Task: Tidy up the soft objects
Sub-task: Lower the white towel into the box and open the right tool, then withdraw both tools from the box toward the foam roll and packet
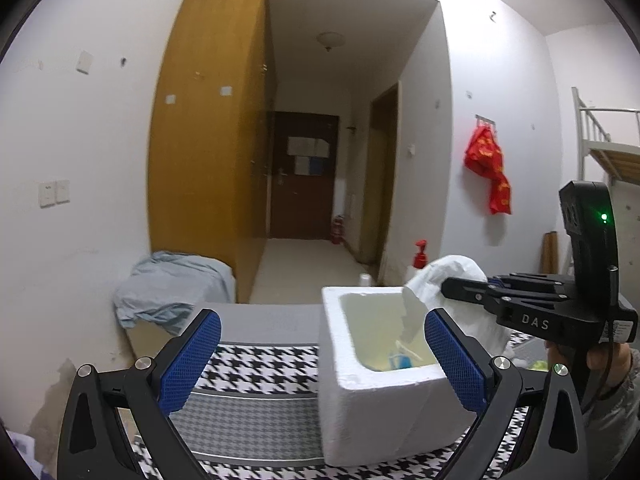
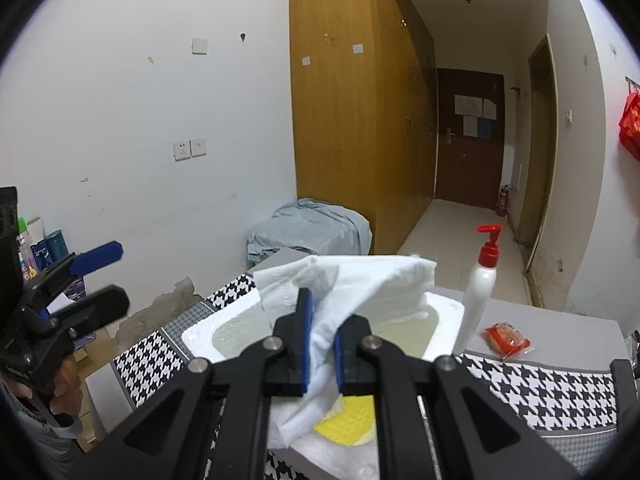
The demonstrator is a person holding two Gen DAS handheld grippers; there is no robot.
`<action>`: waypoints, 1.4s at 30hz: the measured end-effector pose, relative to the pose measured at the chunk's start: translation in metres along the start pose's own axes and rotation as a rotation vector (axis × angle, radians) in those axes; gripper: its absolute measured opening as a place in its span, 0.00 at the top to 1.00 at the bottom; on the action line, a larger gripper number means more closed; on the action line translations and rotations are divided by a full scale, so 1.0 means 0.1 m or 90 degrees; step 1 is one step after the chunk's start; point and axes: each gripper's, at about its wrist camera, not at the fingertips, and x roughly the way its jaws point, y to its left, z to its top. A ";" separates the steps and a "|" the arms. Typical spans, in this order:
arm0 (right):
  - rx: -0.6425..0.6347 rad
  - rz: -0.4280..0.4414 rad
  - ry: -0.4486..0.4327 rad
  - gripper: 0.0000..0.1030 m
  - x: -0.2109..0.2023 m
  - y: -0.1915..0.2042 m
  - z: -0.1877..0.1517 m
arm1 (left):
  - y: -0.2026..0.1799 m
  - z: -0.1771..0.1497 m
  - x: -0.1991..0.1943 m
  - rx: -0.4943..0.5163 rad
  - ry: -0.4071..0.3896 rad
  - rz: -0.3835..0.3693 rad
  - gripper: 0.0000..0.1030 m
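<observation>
A white foam box (image 1: 372, 396) stands on the houndstooth tablecloth (image 1: 260, 364). My right gripper (image 2: 322, 344) is shut on a white cloth (image 2: 360, 284) and holds it above the box (image 2: 200, 338). The cloth (image 1: 444, 276) hangs over the box's right rim in the left wrist view, where the right gripper (image 1: 452, 292) also shows. My left gripper (image 1: 322, 354) is open and empty, in front of the box, and shows in the right wrist view (image 2: 108, 276). A yellow cloth (image 2: 348, 420) lies under the white one. A blue item (image 1: 400, 360) lies inside the box.
A white pump bottle with a red top (image 2: 482, 284) stands right of the box. A red packet (image 2: 506, 340) lies on the grey table (image 2: 560, 328). A pale blue cloth (image 1: 172, 292) covers a low unit by the wooden wardrobe (image 1: 208, 140).
</observation>
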 end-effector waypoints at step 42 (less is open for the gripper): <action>-0.005 -0.054 0.013 0.10 -0.24 -0.02 -0.09 | -0.12 -0.06 -0.14 -0.006 -0.006 0.035 0.01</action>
